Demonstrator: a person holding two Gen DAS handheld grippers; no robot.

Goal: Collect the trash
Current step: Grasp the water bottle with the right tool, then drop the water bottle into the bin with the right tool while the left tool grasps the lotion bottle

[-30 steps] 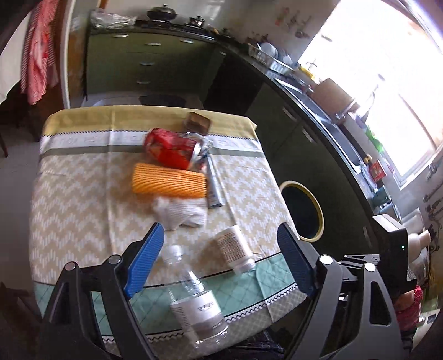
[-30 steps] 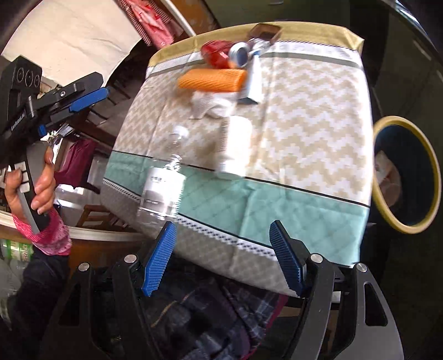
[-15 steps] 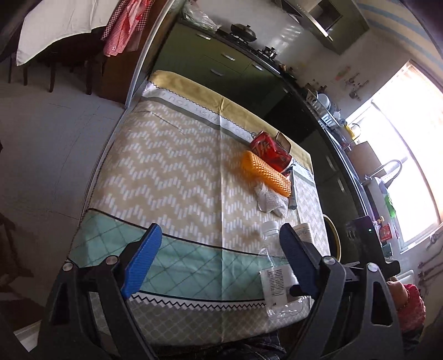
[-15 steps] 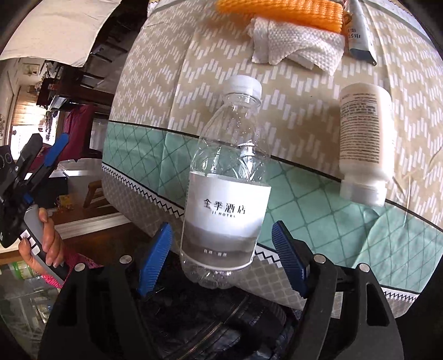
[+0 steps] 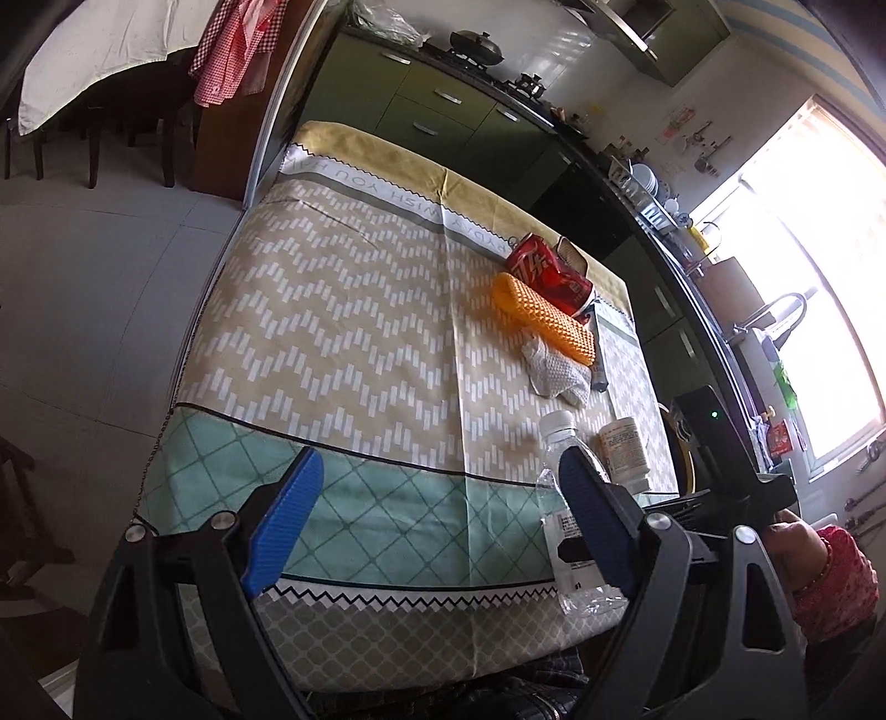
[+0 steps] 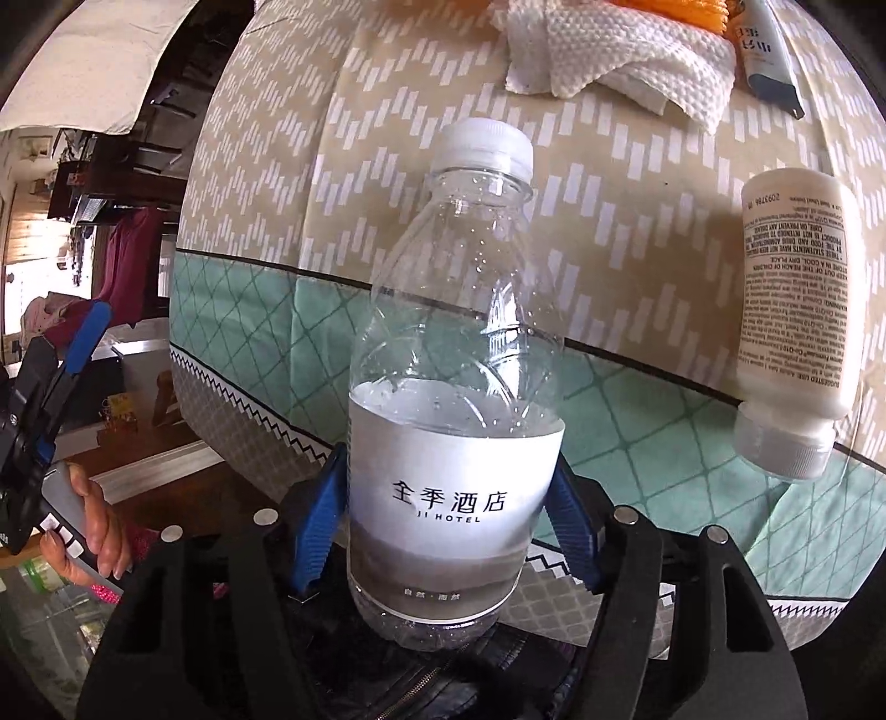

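Observation:
A clear water bottle [image 6: 451, 387] with a white label and cap lies at the near edge of the clothed table [image 5: 354, 343], its base over the edge. My right gripper [image 6: 446, 526] straddles the labelled part. Its jaws are closing, and both blue pads [image 6: 324, 515] lie against the bottle's sides. In the left wrist view the same bottle [image 5: 556, 437] shows behind my right-hand finger. My left gripper [image 5: 437, 526] hangs open over the table's near left part with nothing between its fingers. A hand holds it at the far left of the right wrist view [image 6: 61, 376].
On the cloth lie a white pill bottle [image 6: 792, 332], a crumpled paper towel [image 6: 614, 50], a tube [image 6: 767, 50], an orange ribbed roll [image 5: 545, 321] and a red can [image 5: 548, 271]. A yellow-rimmed bin [image 5: 680, 443] peeks beside the table's right edge. Kitchen counters run behind.
My right gripper has dropped onto the bottle, which now fills its view, and its jaws have narrowed onto the label. The left view swung left across the table, then held still.

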